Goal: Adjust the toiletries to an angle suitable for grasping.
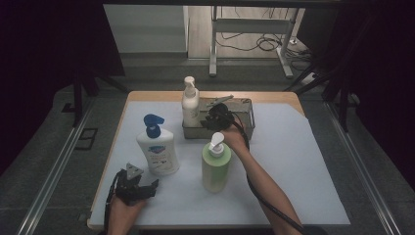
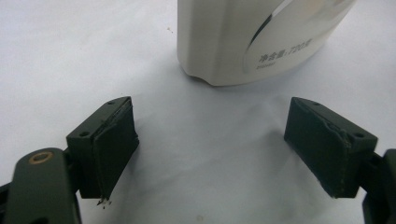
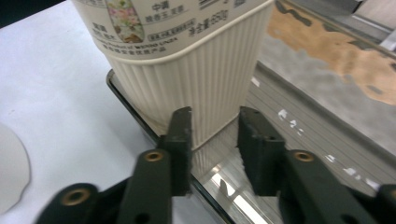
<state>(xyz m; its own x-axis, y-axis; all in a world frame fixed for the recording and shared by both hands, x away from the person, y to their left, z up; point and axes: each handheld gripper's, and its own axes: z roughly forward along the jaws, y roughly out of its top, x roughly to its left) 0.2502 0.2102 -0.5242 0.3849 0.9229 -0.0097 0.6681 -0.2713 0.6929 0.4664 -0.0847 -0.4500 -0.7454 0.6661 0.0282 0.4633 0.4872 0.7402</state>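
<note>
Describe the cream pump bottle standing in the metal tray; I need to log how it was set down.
The cream ribbed plastic pump bottle stands upright in the left end of the grey metal tray, white pump head on top, printed label above its fluted lower body. The right gripper is at its base; its part-open jaws flank a corner of the base, and whether they touch it cannot be told.

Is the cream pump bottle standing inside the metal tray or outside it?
Inside. The cream pump bottle stands upright in the metal tray; in the right gripper view its ribbed base rests behind the tray's rim.
</note>
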